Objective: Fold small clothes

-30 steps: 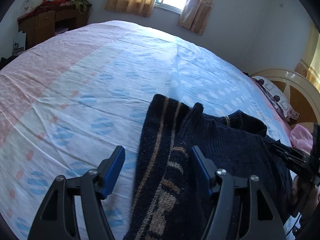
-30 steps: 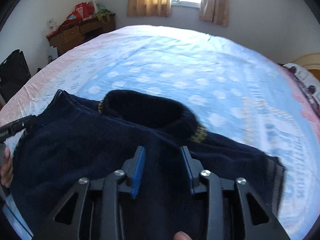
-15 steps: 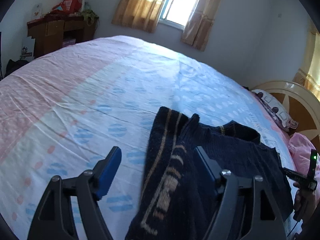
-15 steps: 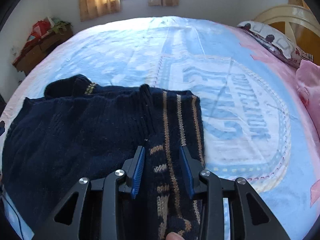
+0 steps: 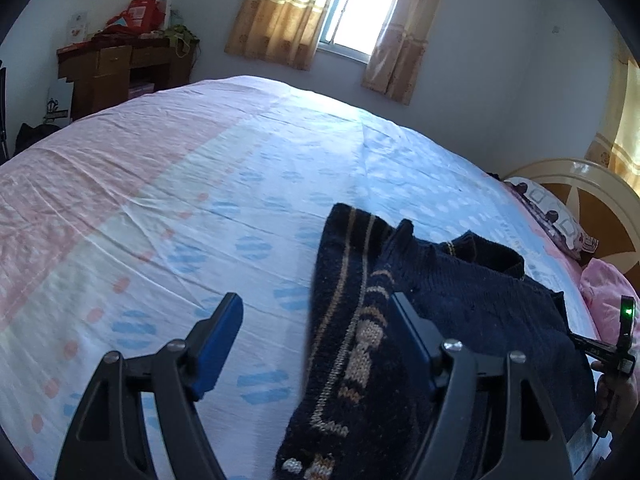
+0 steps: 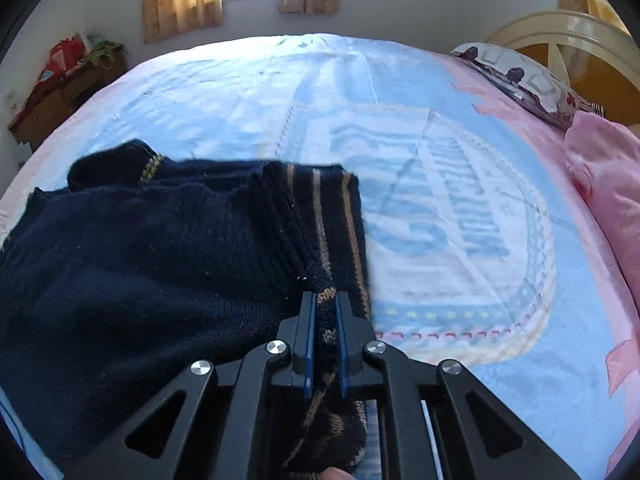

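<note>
A small dark navy knit sweater [image 5: 472, 296] with tan patterned bands lies on the bed, its sleeve [image 5: 352, 320] folded over the body. My left gripper [image 5: 316, 320] is open, its jaws wide apart over the sleeve and the sheet. In the right wrist view the sweater [image 6: 140, 264] fills the lower left. My right gripper [image 6: 325, 312] is shut on the tan-striped sleeve [image 6: 332, 216]. The right gripper's body shows at the far right of the left wrist view [image 5: 616, 344].
The bed sheet [image 5: 200, 184] is pale blue, white and pink. A pillow [image 6: 520, 76] and a pink cloth [image 6: 600, 168] lie by the cream headboard [image 6: 560, 32]. A wooden desk [image 5: 120, 68] stands by the far wall under a curtained window [image 5: 352, 4].
My right gripper has closed from slightly open onto the striped sleeve and swung right across the sweater. My left gripper stays open and has pulled back a little.
</note>
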`<state>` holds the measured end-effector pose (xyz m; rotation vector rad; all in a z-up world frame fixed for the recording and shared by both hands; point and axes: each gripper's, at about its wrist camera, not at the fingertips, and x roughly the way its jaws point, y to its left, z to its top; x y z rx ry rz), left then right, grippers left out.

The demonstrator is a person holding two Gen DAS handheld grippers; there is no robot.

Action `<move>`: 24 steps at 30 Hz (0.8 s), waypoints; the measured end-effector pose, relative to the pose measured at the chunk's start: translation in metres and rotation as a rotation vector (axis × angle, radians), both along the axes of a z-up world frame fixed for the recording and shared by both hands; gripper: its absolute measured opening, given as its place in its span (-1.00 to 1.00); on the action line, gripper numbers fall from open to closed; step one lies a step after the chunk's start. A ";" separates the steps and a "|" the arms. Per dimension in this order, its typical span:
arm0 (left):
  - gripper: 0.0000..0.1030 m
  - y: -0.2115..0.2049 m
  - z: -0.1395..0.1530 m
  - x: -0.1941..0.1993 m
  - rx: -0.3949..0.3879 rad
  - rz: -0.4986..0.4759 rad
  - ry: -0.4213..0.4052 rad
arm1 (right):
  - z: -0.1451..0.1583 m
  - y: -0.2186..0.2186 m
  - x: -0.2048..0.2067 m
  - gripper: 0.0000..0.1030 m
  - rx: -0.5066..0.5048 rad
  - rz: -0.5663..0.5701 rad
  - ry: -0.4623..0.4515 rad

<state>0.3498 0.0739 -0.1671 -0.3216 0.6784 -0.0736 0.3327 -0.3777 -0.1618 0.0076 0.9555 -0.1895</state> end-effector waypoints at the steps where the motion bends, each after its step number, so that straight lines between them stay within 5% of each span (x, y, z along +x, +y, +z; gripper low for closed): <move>1: 0.55 0.002 0.000 0.000 -0.005 0.003 0.000 | -0.001 0.004 0.003 -0.84 -0.019 0.007 0.011; 5: 0.68 0.015 -0.001 -0.001 -0.036 0.018 0.009 | 0.009 0.009 0.000 -0.77 -0.040 0.023 0.024; 7: 0.77 0.024 -0.003 -0.004 -0.062 0.035 0.020 | 0.019 0.006 -0.008 -0.37 -0.027 0.015 -0.001; 8: 0.78 0.027 -0.004 -0.005 -0.074 0.039 0.020 | 0.024 0.006 -0.013 0.07 -0.017 0.010 -0.019; 9: 0.78 0.031 -0.005 -0.005 -0.092 0.048 0.025 | 0.030 0.005 -0.018 0.18 0.001 0.006 -0.044; 12: 0.78 0.037 -0.007 -0.007 -0.105 0.053 0.043 | 0.046 0.018 -0.029 0.18 -0.003 0.019 -0.081; 17: 0.78 0.039 -0.011 -0.020 -0.112 0.037 0.078 | 0.067 0.094 -0.040 0.18 -0.058 0.199 -0.117; 24: 0.81 0.033 -0.001 -0.043 0.012 0.034 0.069 | 0.055 0.211 -0.052 0.18 -0.091 0.435 -0.145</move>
